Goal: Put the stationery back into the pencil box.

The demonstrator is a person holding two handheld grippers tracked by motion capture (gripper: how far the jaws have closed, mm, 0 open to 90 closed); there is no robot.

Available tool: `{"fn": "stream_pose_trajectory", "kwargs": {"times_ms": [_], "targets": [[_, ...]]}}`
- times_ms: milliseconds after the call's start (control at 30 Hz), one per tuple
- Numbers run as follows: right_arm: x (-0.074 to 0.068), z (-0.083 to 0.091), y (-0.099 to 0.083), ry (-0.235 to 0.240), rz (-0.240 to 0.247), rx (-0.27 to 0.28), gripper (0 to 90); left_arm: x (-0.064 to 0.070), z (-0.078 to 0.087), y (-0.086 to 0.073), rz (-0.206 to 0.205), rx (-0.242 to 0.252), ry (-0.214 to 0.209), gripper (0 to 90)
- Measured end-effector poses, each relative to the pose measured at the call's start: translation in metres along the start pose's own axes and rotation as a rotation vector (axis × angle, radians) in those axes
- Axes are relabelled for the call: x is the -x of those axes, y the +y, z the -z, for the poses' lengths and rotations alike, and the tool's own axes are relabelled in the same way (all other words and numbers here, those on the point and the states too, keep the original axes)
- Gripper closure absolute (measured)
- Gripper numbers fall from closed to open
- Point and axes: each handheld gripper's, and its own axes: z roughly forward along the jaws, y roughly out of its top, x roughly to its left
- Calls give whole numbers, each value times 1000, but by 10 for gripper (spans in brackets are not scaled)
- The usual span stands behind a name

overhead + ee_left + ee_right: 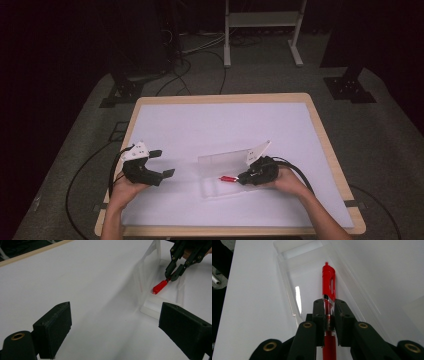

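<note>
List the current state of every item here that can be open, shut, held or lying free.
Red pen: clamped in the right tool, clicker end pointing over the case tray.
Clear plastic case: open, lid raised at the far side, resting on the table.
Right tool: shut on the pen.
Left tool: open, holding nothing, apart from the case.

Right hand-held gripper (pixel 241 179) grips red pen (pixel 229 178) (over clear box (pixel 220 162)).
</note>
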Motion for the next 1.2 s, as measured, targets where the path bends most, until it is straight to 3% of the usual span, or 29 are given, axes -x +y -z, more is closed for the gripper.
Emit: {"fn": "stream_pose_trajectory", "kwargs": {"times_ms": [1033,1200], "targets": [[2,-4,-3,7,-5,-11,778,1,0,1,-2,3,-4,107],[1,-2,-4,8,-13,-7,731,1,0,1,0,3,-7,106]]}}
